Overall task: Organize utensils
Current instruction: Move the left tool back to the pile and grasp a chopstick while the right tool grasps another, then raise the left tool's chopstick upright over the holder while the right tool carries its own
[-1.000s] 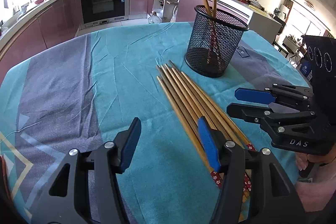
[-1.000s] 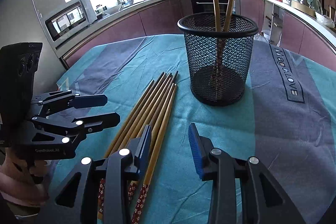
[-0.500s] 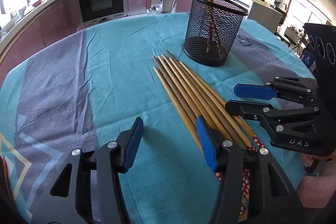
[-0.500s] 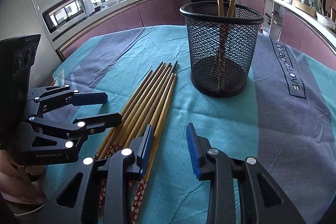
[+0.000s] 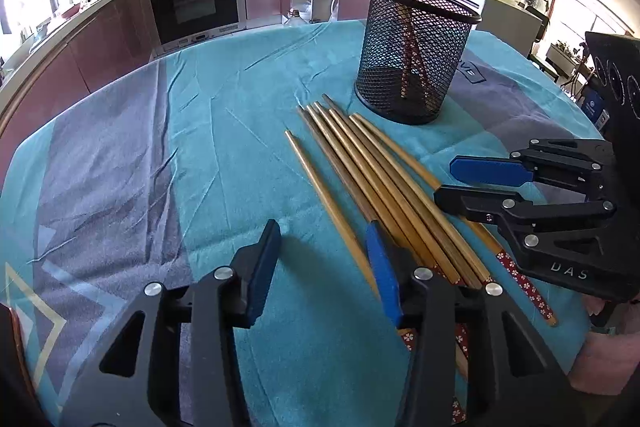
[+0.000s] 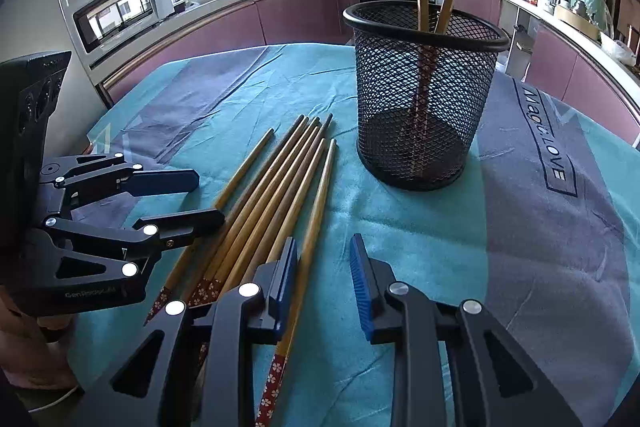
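Both hand-held grippers, left [image 5: 324,263] and right [image 6: 323,279], are closing, empty, over the chopsticks [image 5: 372,179]: light, stiff, prone to rolling; best pinched near their patterned near ends.

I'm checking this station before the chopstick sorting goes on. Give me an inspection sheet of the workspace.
Surface: table under a wrinkled teal and grey tablecloth.
Job's things: black mesh holder upright with two chopsticks inside; loose chopsticks lying side by side in front of it, one slightly apart from the row.
Clutter: nothing seen.
Grippers: left gripper and right gripper both closing, nothing pressed between the fingers; an outermost chopstick lies between each pair.
Cables: nothing seen.
Surroundings: kitchen counters, built-in oven, microwave, bright windows.
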Available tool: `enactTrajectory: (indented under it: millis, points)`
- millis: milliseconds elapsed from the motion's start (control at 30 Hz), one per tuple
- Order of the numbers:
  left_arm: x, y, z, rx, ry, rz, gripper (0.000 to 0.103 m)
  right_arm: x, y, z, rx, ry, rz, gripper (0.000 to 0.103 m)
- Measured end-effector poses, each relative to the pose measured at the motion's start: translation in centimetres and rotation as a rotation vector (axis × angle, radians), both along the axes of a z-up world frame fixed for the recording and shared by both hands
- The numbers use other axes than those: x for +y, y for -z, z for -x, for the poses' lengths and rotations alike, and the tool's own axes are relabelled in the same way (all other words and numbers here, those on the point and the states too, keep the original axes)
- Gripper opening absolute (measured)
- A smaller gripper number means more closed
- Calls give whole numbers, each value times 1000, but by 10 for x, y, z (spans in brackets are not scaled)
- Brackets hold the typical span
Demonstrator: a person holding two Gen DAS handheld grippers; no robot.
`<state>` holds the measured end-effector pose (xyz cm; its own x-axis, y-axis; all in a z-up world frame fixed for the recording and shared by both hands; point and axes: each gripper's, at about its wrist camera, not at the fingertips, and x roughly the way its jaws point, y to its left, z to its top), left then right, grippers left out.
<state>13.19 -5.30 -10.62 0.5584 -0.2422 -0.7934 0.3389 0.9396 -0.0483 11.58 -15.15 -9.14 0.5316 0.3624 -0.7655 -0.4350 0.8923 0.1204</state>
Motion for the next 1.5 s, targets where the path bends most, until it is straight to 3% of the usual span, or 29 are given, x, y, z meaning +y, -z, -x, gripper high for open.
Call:
enactTrajectory:
  millis: [233,400,867,1500]
  points:
    - [-1,0,-10,-1,-22,-1,32,10,1,-8,-10,4,29,22]
    - [-2,1,-14,1,-39,13,15,9,0,-14,-6,8,19,8]
    - [8,-3,-12,11,-75,102,7,-15,-8,-10,8,19,-94,5]
    - [20,-66,8,-86,15,306,7,-44,-63,13,-123,-9,-260,5]
